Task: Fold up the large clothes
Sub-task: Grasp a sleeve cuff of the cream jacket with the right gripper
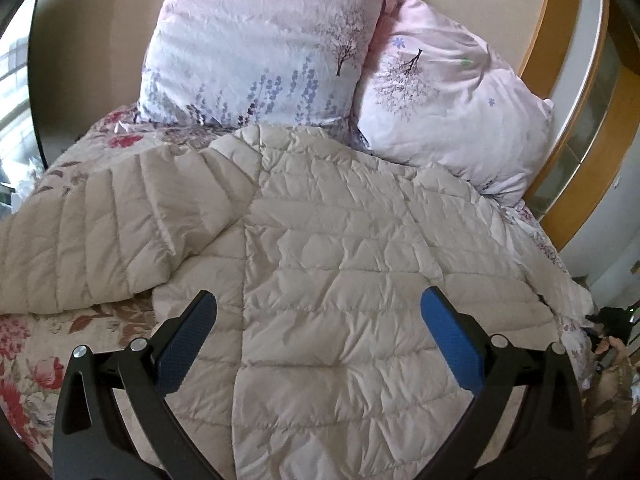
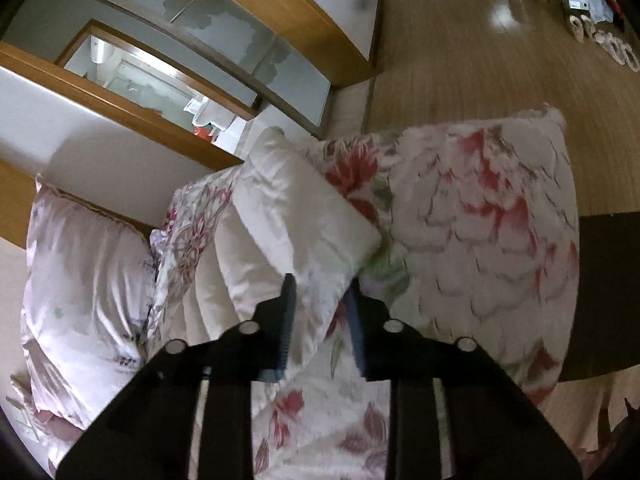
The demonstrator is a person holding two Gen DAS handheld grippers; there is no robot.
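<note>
Left gripper [image 1: 318, 334] spread wide above the cream quilted jacket [image 1: 340, 248] flat on the floral bedspread [image 1: 36, 344], right gripper [image 2: 320, 304] narrowed around that jacket's sleeve edge [image 2: 304, 216], contact unclear through blur, two pillows [image 1: 256, 40] beyond.

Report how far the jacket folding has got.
Done: one sleeve already lies folded in across the jacket, which is spread on the bed. In hand: the right gripper has its fingers around the other sleeve; whether the pads press it is unclear. The left gripper is open over the jacket, holding nothing. Left: bring that sleeve in, then fold the body.
</note>
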